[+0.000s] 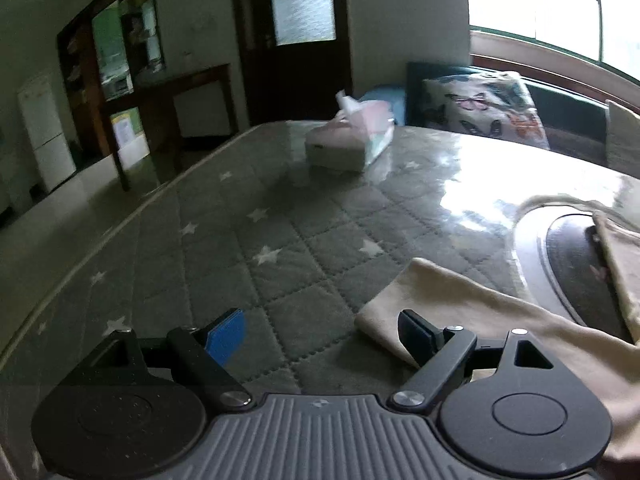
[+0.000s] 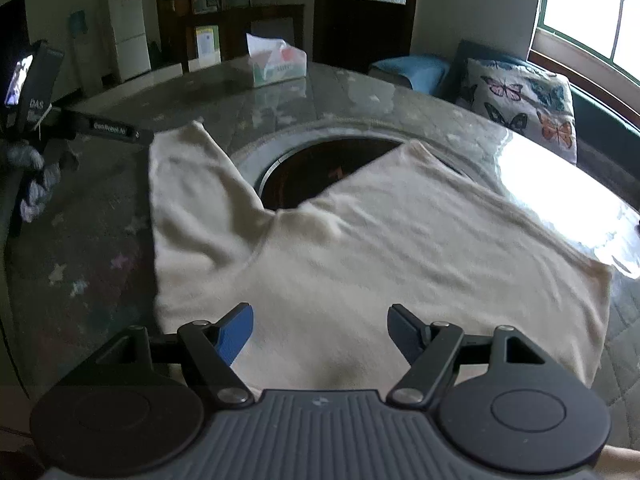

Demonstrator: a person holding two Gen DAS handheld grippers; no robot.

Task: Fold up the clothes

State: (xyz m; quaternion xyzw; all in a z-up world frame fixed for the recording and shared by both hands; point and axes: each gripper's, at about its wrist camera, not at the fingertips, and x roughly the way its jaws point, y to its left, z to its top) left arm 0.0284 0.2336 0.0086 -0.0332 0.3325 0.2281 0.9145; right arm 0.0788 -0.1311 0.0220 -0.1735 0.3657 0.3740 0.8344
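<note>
Shirt [image 2: 360,248] flat, hem near table [image 1: 248,216] edge | both hand-held grippers [image 1: 322,334] [image 2: 320,332] spread

Daylight enters from the window [image 2: 592,12] at upper right, blown out to white in both views. It throws hard glare across the glossy tabletop [image 1: 472,176], while the room's left side stays dim. Fisheye curvature bends the edges, and the tissue box [image 1: 352,140] looks soft with motion blur.
</note>
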